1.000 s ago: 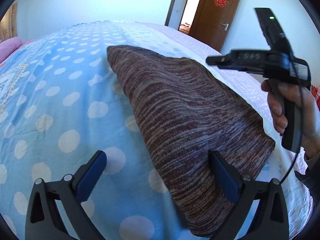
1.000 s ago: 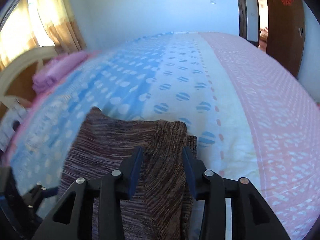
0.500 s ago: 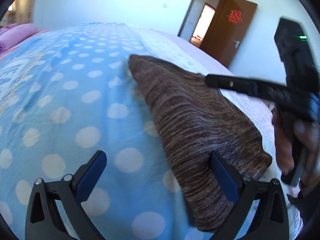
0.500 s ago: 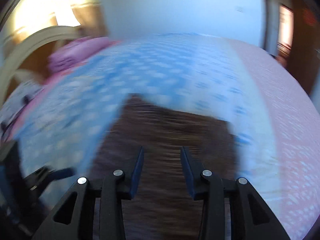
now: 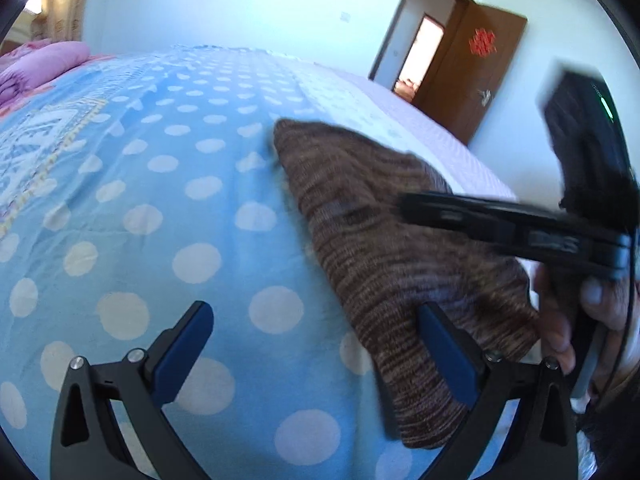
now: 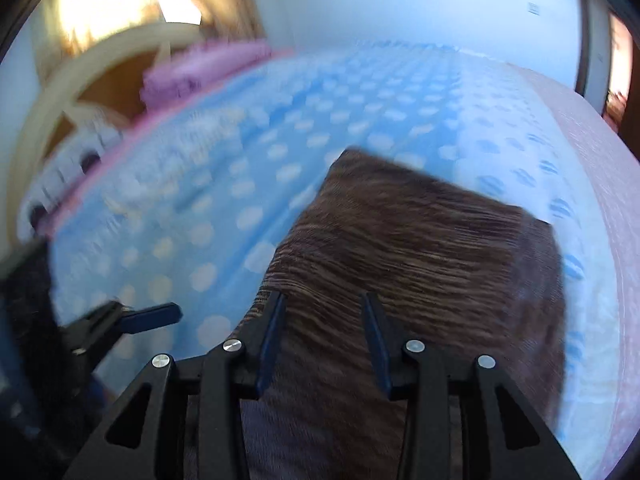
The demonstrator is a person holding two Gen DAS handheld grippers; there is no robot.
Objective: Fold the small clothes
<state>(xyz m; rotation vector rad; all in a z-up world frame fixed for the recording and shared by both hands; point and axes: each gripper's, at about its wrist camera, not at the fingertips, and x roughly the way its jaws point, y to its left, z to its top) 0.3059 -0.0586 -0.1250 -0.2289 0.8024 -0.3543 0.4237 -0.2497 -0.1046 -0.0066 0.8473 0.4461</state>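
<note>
A brown striped knit garment [image 5: 376, 240] lies folded flat on the blue polka-dot bed sheet [image 5: 160, 220]. My left gripper [image 5: 316, 336] is open and empty, low over the sheet, its right finger at the garment's near left edge. My right gripper [image 6: 324, 320] hovers over the garment [image 6: 424, 256], jaws partly open with nothing between them. It also shows in the left wrist view [image 5: 500, 224], held in a hand above the garment's right side. The left gripper [image 6: 136, 320] shows at the left of the right wrist view.
A pink folded blanket [image 5: 44, 64] lies at the head of the bed by a wooden headboard [image 6: 80, 92]. A pink strip of sheet [image 6: 600, 240] runs along the right side. A brown door [image 5: 476, 76] stands open in the far wall.
My right gripper swung left and forward over the garment, and its view is blurred by motion. My left gripper shifted so the garment sits further right in its view. The garment has not moved.
</note>
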